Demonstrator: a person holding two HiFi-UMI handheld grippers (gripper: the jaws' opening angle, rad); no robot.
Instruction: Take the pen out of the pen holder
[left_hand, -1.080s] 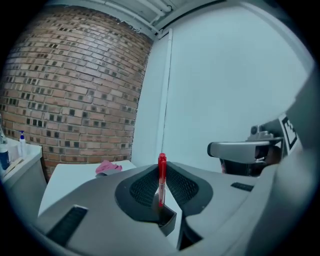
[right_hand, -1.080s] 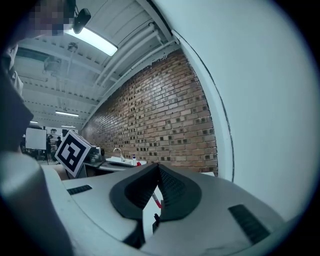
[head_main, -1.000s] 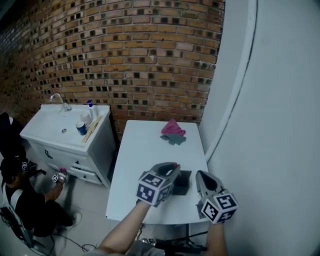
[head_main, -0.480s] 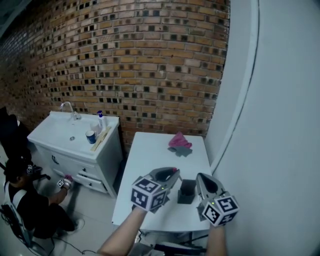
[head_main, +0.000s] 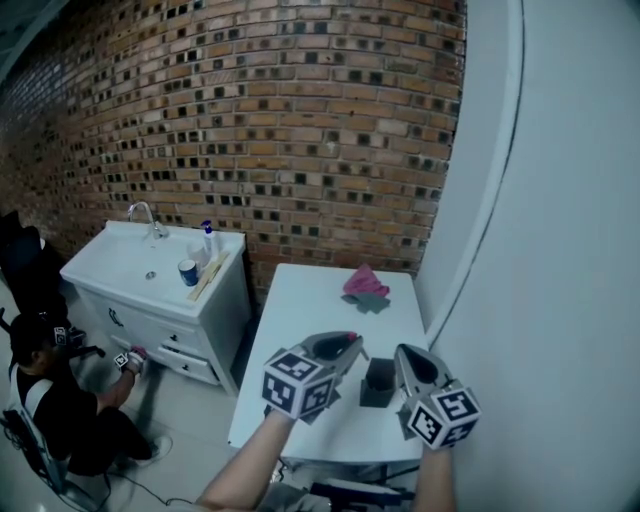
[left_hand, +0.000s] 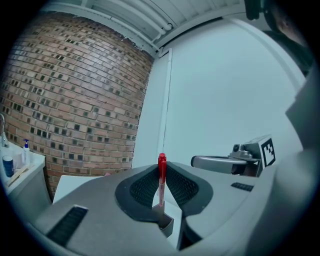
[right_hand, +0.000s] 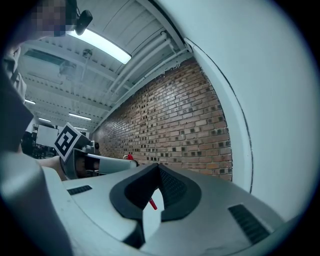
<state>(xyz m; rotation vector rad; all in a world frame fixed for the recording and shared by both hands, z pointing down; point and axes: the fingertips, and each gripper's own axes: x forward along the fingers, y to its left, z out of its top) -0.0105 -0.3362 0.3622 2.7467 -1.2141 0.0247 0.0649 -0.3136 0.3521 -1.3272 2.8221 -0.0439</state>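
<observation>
PEN ON ITS WAY OUT: At a white table (head_main: 310, 320) set against a brick wall, a person working two hand-held grippers appears partway through lifting a pen from its holder. The left gripper (head_main: 345, 346) has its jaws closed tight on the red pen (left_hand: 161, 172). It pinches the barrel upright, with the cap end standing proud above the pads.

Directly below sits the dark, square holder (head_main: 377, 381), near the table's front edge. The pen's lower end hangs right at the holder's mouth, and it is hard to say whether the tip is clear of the rim.

The right gripper (head_main: 408, 358) sits just beside the holder, on the side of the white wall, its jaws drawn together at the tips and gripping nothing. A sliver of red shows through the slit behind them, most likely the pen's lower end beyond. A pink cloth (head_main: 365, 287) lies at the table's far end, well apart from the work.

The step in hand looks to be the lift itself: the grip is made, but the pen is not yet surely free. The next move calls for a straight pull upward, keeping the pen vertical so the tip does not catch the rim and topple the holder. The pen can then be carried aside to bare tabletop.
</observation>
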